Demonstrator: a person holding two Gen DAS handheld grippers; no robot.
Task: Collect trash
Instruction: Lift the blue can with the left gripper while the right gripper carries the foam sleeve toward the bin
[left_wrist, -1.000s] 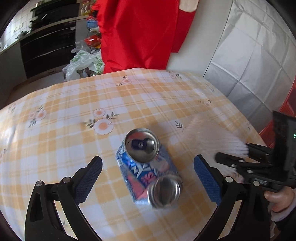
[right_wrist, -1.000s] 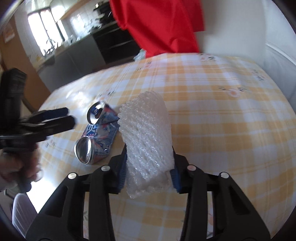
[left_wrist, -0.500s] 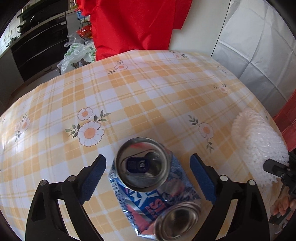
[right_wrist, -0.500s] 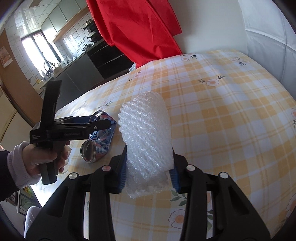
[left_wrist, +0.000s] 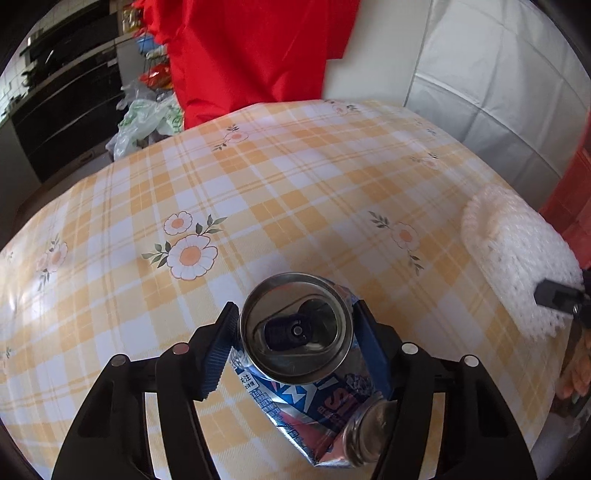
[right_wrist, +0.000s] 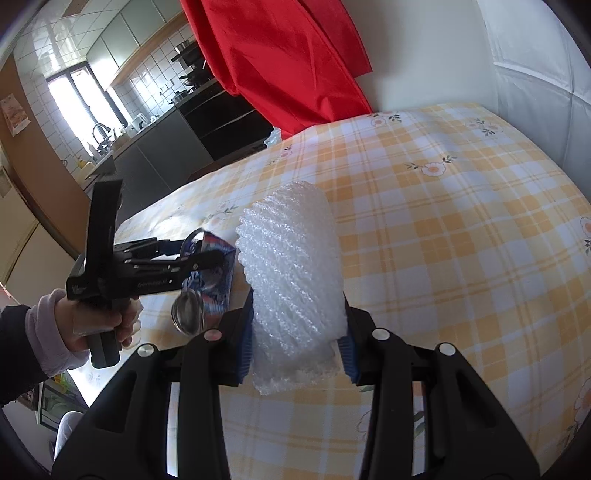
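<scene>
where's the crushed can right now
In the left wrist view the crushed can lies on the checked tablecloth, between the left gripper fingers, with the white foam net to its right.

The surface (left_wrist: 295, 177) wears a glossy cloth of orange and white checks with daisies printed here and there. A crushed blue drink can (left_wrist: 314, 373) lies on it near the close edge (its open top tilted up). The rest of the cloth is bare.
</scene>
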